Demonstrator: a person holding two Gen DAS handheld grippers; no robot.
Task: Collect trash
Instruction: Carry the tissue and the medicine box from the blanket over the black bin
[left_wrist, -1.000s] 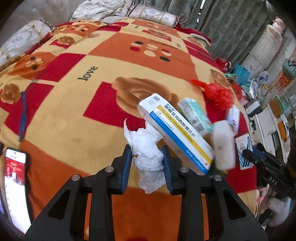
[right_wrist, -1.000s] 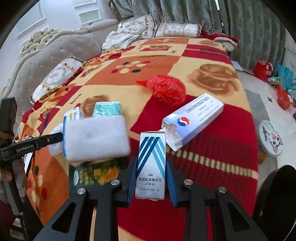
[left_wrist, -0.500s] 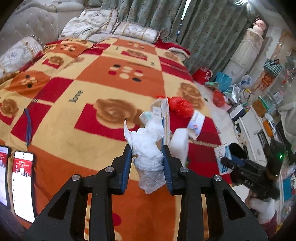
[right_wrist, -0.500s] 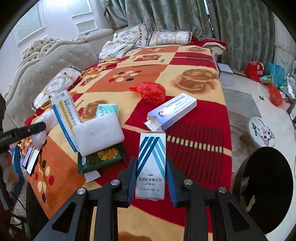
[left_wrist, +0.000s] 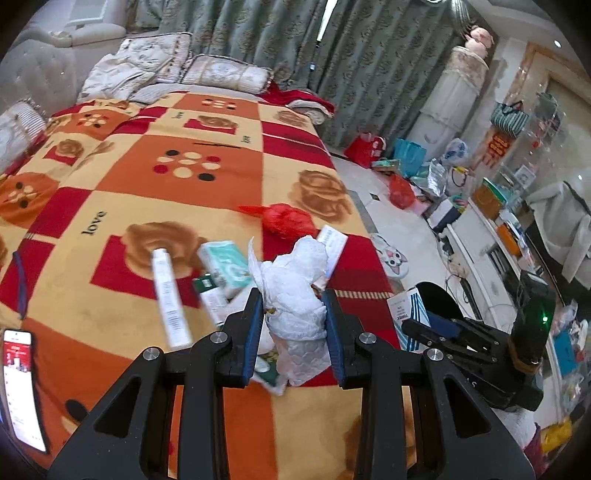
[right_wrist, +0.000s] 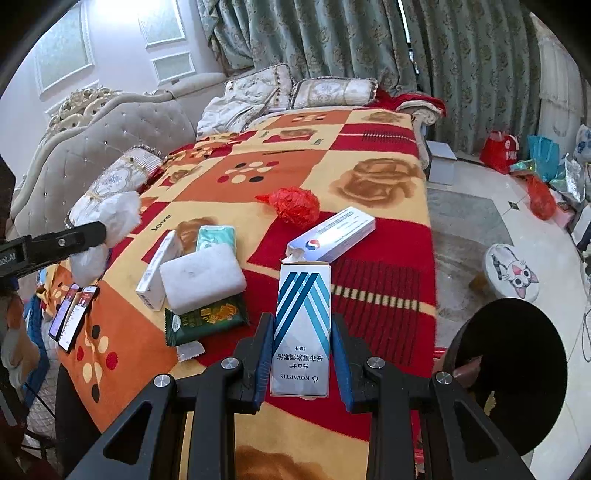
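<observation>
Left gripper (left_wrist: 294, 325): I have it clamped on a crumpled white tissue (left_wrist: 295, 291), pads squeezing the wad's middle so the loose ends spill above and below instead of slipping free.
Right gripper (right_wrist: 301, 354): closed on a small blue-striped carton (right_wrist: 302, 325), gripped by its narrow sides with the open top flap pointing away from me; held upright this way it should drop cleanly.
Black bin (right_wrist: 506, 373): low and to the right of my right gripper, on the floor just off the bed's edge; I judge both loads are headed there.
Still on the blanket (right_wrist: 369, 184): ahead of the right gripper lie a white-and-blue box (right_wrist: 334, 234) and, beyond it, a red plastic bag (right_wrist: 295, 205); ahead and left sit a white sponge block (right_wrist: 203, 277) resting on a green wrapper (right_wrist: 207, 321), a long white box (right_wrist: 157, 269) and a teal tissue pack (right_wrist: 216, 236).
Not trash, I think: two phones (right_wrist: 72, 315) far left of the right gripper at the blanket's edge.
Progress: early; two pieces in hand, most of the pile untouched.
Risk: the tissue is soft and could slide out if I tilt the left gripper too steeply.
</observation>
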